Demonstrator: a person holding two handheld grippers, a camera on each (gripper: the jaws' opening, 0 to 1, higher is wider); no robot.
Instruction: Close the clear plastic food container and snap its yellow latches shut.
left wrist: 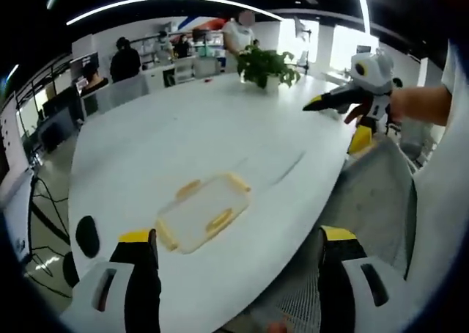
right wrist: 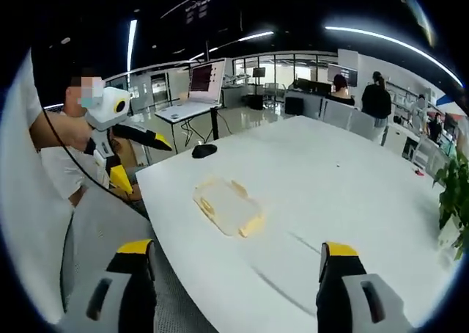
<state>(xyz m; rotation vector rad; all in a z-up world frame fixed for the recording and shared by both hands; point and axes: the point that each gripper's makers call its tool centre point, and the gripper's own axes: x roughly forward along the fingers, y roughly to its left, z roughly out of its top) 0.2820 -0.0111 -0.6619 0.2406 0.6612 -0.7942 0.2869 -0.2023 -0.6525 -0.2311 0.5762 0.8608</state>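
**Both grippers up off the surface, container lying alone near the edge**

Nearest in the left gripper view, the left gripper hangs above the near edge of the white surface, its yellow-tipped fingers spread wide apart with nothing between them. Same story in the right gripper view: the right gripper is held over the edge, fingers wide apart, holding nothing.

Just beyond, the clear plastic food container lies flat on the surface close to that near edge, lid on, its yellow latches sitting along the sides; whether they're snapped down, I cannot tell. Neither gripper touches it.

A little further along the edge there's a dark mouse. Off to the side, a person's hand holds the other gripper out in the air beside the surface.

At the far end stands a potted plant, and beyond it people at desks and a monitor.
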